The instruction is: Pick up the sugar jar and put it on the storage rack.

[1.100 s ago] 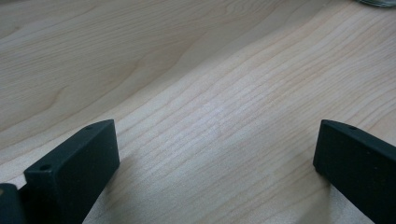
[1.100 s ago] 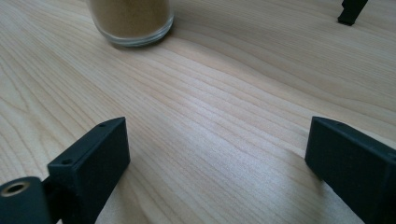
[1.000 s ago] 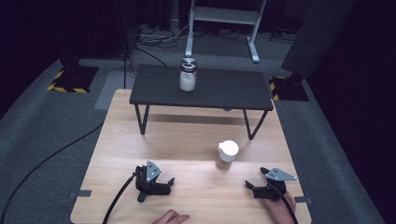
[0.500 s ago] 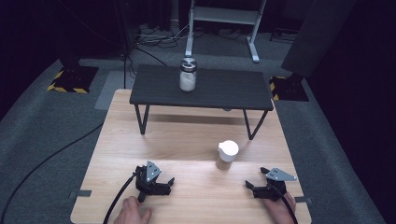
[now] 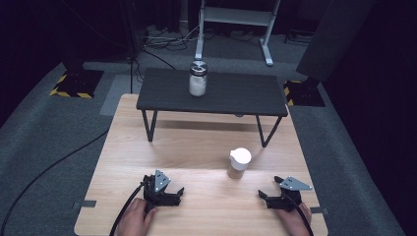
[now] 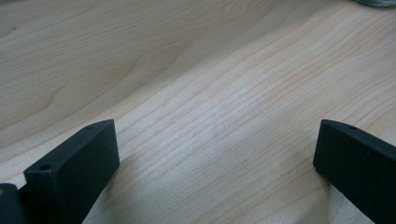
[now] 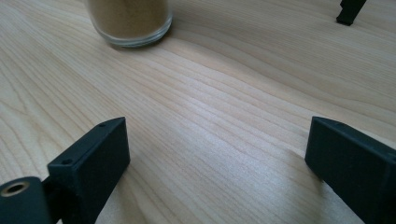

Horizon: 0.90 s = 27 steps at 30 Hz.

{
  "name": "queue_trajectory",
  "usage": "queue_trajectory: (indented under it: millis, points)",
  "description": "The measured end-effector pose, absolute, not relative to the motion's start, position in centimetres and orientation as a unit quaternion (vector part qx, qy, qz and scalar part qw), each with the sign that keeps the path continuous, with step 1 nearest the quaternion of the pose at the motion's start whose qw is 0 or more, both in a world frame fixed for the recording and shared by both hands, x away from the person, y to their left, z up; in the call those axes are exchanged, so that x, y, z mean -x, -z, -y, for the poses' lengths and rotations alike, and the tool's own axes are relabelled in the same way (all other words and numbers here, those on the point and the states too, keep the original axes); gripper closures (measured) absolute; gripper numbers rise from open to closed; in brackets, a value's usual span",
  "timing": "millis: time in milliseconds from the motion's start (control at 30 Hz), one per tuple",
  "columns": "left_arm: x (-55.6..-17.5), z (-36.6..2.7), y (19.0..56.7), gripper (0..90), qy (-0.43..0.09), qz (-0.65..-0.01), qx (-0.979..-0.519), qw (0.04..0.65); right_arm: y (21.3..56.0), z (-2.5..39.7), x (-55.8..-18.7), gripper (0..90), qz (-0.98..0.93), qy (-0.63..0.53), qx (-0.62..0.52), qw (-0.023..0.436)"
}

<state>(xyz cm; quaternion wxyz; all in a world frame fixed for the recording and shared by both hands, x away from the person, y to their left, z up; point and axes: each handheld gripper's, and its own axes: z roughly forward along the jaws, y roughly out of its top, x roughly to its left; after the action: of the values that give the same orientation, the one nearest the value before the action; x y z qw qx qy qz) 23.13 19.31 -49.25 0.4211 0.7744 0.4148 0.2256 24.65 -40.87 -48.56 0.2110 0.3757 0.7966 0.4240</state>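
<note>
High view: both tongs rest on the wooden table, the left tongs and right tongs each spread wide with nothing between the jaws. A white-lidded jar of brown powder stands near the right tongs, ahead of them. Another jar sits on the black side table.

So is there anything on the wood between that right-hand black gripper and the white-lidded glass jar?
No. The stretch from the right gripper to the white-lidded glass jar is bare pale wooden tabletop, as the right gripper view shows.
</note>
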Motion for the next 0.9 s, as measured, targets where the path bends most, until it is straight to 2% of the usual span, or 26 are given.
queue_trajectory:
  millis: [900]
  points:
    - [-22.99, -19.1, 49.27, 0.3, -0.228, -0.419, -0.772, 0.42, 48.57, 40.82, -24.64, 6.4, -0.795, -0.423, -0.379, 0.212]
